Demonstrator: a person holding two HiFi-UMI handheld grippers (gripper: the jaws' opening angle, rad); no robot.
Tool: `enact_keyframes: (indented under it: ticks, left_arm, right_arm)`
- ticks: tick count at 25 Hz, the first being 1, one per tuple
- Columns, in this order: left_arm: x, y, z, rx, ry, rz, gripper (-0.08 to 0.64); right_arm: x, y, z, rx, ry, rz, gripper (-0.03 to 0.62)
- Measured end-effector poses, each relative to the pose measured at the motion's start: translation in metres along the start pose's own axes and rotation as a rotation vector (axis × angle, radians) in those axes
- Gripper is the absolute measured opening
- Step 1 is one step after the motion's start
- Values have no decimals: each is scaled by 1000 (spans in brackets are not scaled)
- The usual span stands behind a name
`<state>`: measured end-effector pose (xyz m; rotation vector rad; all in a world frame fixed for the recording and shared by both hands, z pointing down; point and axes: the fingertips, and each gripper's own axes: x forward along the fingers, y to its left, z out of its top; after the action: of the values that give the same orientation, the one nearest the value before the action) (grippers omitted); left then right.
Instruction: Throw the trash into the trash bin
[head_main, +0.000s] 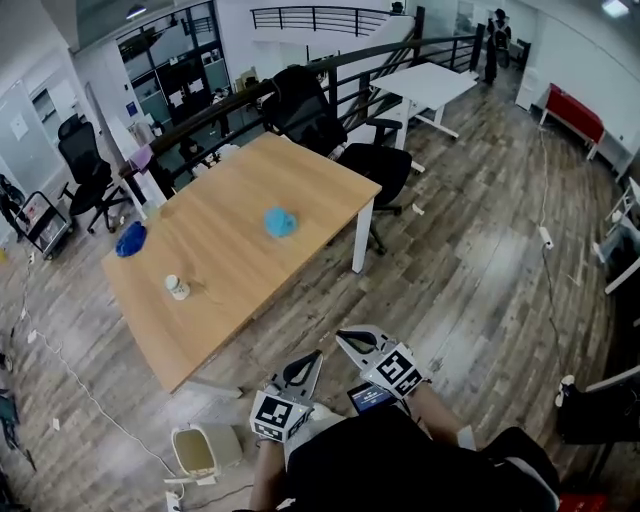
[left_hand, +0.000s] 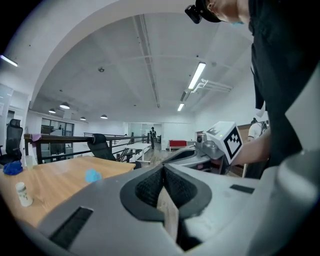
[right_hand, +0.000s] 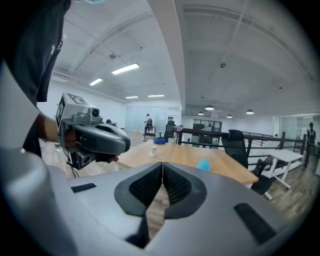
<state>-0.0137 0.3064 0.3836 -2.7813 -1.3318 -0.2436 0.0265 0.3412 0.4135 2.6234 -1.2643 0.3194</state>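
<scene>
A crumpled light blue piece of trash (head_main: 280, 222) (left_hand: 92, 175) (right_hand: 203, 164) lies on the wooden table (head_main: 240, 290). A small white bottle (head_main: 177, 287) (left_hand: 22, 194) (right_hand: 153, 151) and a dark blue wad (head_main: 130, 240) (right_hand: 160, 141) lie further along it. A beige trash bin (head_main: 195, 452) stands on the floor by the table's near corner. My left gripper (head_main: 311, 360) (left_hand: 163, 168) and right gripper (head_main: 347, 341) (right_hand: 162, 164) are side by side close to the person's body, short of the table. Both are shut with nothing in them.
Black office chairs (head_main: 310, 115) stand at the table's far end by a dark railing (head_main: 400, 50). A white table (head_main: 425, 85) is beyond. Another chair (head_main: 85, 170) and a cart (head_main: 40, 222) are at the left. Cables (head_main: 80, 385) run over the wooden floor.
</scene>
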Motion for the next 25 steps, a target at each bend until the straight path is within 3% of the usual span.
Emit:
enact_keyframes:
  ticks: [5,9,12,16,20,25]
  left_arm:
    - [17,77,-1,55,57,45,5]
    - [41,124,-5,-166,0,89,5]
    - [76,169,-15,-179,41,140,5]
    - [128,240,-3,-197,76,184,5]
    - [174,304,25,-197,62,243,5]
    - [205,353,33,-283,22,333,5]
  right_arm:
    - [67,-49,25,-42,15,-28,-2]
    - [128,-87,25,-82,56,17,-2]
    - [177,-132,25,-55,42,27,-2]
    - [234,-201,35,-11,17,51,-2]
    - [280,-267,39,-42,33,81,-2]
    - [323,-315,46,-40,15,137,0]
